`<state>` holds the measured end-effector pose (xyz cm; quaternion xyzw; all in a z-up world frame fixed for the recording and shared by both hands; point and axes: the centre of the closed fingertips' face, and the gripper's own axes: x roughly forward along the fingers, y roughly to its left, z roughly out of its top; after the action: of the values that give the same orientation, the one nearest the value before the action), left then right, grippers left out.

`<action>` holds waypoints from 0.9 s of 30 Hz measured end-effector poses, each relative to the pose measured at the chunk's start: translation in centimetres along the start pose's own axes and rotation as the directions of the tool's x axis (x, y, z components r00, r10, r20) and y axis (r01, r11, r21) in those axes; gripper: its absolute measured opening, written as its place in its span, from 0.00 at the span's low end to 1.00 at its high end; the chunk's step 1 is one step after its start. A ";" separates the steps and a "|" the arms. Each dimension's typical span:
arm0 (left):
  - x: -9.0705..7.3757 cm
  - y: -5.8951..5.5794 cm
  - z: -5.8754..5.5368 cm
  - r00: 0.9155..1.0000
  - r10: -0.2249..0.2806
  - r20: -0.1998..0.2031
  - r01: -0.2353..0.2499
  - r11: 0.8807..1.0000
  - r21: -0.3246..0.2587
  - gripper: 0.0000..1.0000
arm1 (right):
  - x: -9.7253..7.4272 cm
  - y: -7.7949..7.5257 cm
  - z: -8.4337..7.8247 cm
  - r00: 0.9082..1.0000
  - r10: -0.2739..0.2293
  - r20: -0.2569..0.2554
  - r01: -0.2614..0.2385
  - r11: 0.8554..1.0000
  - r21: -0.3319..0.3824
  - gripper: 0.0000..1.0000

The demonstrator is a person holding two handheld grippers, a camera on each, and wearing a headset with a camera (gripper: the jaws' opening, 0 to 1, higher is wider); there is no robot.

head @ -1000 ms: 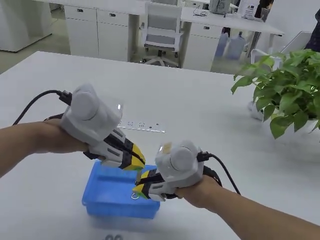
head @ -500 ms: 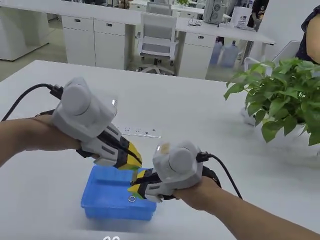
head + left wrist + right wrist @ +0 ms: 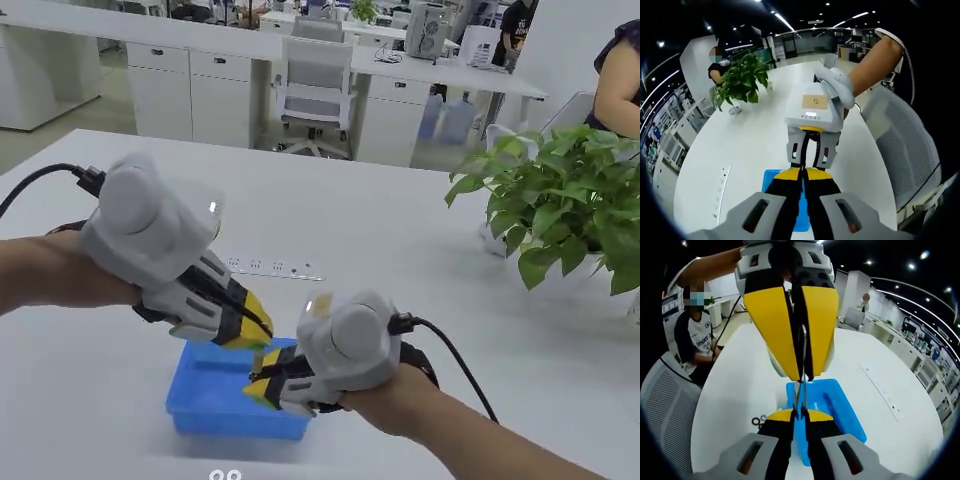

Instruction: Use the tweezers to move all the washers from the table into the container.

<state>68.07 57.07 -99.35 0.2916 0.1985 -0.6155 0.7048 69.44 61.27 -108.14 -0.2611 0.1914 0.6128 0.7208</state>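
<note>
Washers: a pair on the table, beside blue container. Left gripper and right gripper both pinched on tweezers over it; load at tips unclear. Ease squeeze gently, low inside.

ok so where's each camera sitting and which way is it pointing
Head view: on the person's head, looking forward and down at the left gripper and right gripper over the blue container; both forearms show.
Left gripper view: on the left gripper, looking along its shut jaws at the right gripper and its forearm, plant beyond.
Right gripper view: on the right gripper, facing the left gripper's yellow jaws, tweezers between, washers on the table.
Shared: the gripper views face each other; all three show the blue container.
</note>
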 end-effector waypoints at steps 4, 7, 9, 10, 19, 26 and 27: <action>-0.3 -0.8 0.0 1.000 0.001 -0.002 -0.001 1.000 0.003 0.05 | 0.0 0.8 0.2 1.000 0.008 0.002 -0.008 1.000 -0.004 0.10; -0.4 -1.2 -0.1 1.000 0.003 0.000 -0.003 1.000 0.004 0.05 | 0.0 1.5 0.2 1.000 0.010 0.003 -0.010 1.000 -0.001 0.10; -0.4 -1.7 -0.1 1.000 0.001 0.002 -0.001 1.000 0.004 0.05 | 0.1 1.9 0.2 1.000 0.014 0.009 -0.014 1.000 -0.002 0.10; -0.3 -1.9 -0.2 1.000 -0.002 0.000 0.002 1.000 0.006 0.05 | 0.2 2.2 0.2 1.000 0.016 0.008 -0.016 1.000 -0.002 0.10; 0.2 -3.6 -1.0 1.000 -0.012 -0.005 0.012 1.000 0.003 0.05 | 0.8 3.8 -0.6 0.999 0.030 0.018 -0.030 1.000 0.007 0.10; 1.0 -4.5 -2.2 1.000 -0.018 -0.019 0.018 1.000 -0.007 0.05 | 1.5 4.8 -1.8 0.999 0.038 0.006 -0.038 0.999 0.030 0.11; 1.1 -4.6 -2.3 1.000 -0.019 -0.019 0.019 1.000 -0.009 0.05 | 1.6 4.9 -1.9 0.999 0.041 0.004 -0.041 0.999 0.032 0.11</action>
<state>63.95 57.41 -102.54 0.2923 0.2106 -0.6185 0.6983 64.96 61.91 -111.24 -0.2444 0.2052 0.6247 0.7127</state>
